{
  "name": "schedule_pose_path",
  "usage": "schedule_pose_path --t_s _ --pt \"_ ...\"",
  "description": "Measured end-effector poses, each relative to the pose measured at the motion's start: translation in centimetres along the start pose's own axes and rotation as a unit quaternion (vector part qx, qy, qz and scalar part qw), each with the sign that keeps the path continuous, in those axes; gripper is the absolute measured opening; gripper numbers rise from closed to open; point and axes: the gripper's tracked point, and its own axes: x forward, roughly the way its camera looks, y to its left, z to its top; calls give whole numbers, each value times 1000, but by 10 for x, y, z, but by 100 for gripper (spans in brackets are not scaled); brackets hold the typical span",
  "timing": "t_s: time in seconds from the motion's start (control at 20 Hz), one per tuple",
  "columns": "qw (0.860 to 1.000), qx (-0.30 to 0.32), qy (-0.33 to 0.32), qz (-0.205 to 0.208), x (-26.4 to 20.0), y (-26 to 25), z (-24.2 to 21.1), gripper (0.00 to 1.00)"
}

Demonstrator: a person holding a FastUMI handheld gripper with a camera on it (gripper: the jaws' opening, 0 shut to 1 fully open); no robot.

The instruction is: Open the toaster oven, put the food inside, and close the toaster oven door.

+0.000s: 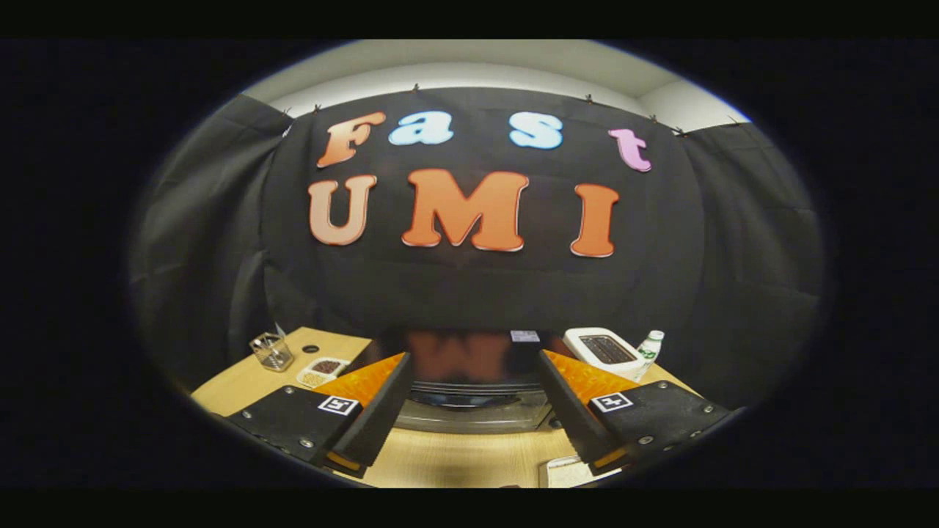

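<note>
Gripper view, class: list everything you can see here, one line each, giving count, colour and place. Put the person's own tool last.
Toaster oven: one, black with a glossy top, just ahead of the fingers, door looks shut.
Toaster: one, white, beyond the right finger.
Bottle: one, clear with a white cap, right of the toaster.
Glass container: one, clear, far left of the table.
Divided dish: one, white, beside the left finger.
Table: one, light wood.
Gripper: one, black and orange fingers, spread apart, holding nothing.

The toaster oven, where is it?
In the gripper view, the toaster oven sits on the wooden table just beyond the open gripper, seen between its jaws.
</note>
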Motion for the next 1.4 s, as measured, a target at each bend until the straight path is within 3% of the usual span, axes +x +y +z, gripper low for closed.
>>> schedule_pose_path --t_s 0.35,0.6,0.7,0.9,1.4 --pt "999 3 51 1 68 8 -35 99" --pt "996 16 90 14 79 13 -54 100" --pt "994 37 106 21 77 15 -58 99" --pt "992 16 119 35 56 21 -64 99" --pt "990 3 141 28 5 21 -86 99"
